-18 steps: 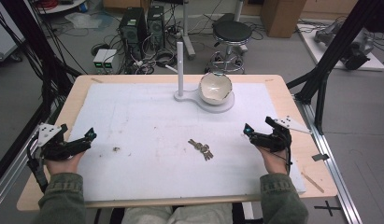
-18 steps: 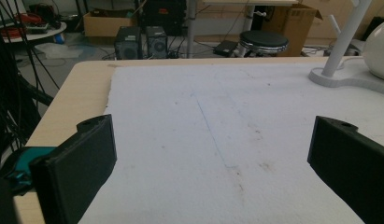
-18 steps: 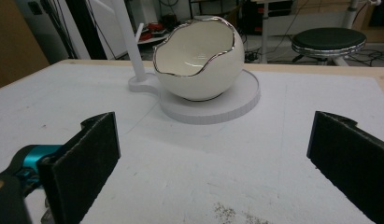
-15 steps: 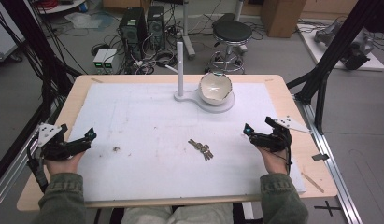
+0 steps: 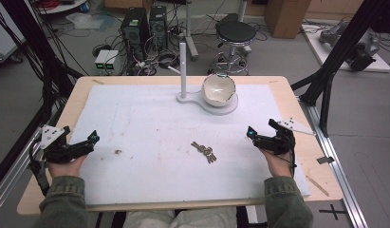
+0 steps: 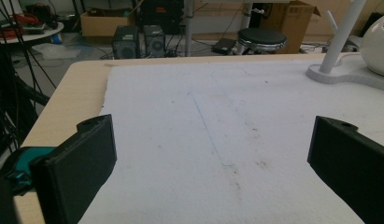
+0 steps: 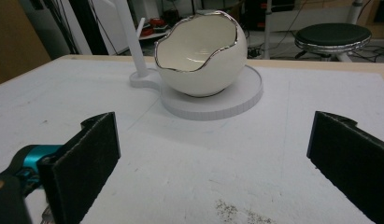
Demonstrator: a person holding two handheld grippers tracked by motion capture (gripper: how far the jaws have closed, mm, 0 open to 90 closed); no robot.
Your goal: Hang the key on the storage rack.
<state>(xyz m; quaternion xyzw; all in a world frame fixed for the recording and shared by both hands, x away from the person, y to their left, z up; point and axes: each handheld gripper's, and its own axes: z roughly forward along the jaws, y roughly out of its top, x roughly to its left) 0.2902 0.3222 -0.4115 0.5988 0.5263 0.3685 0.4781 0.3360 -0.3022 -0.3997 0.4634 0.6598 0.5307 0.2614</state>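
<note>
Grippers, left gripper [image 5: 83, 144] and right gripper [image 5: 264, 137], were held spread and empty, nothing started; keys [image 5: 204, 151] would likely be approached next.

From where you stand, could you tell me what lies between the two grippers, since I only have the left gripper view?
Observer: A bunch of keys lies on the white mat, between the left gripper and the right gripper.
Operator: Thank you. Is the white object near the post a closed ball?
Observer: No, it is an egg-shaped bowl with a jagged silver rim, open toward the right gripper.
Operator: Is that gripper open?
Observer: Yes, its jaws stand wide apart with nothing between them.
</note>
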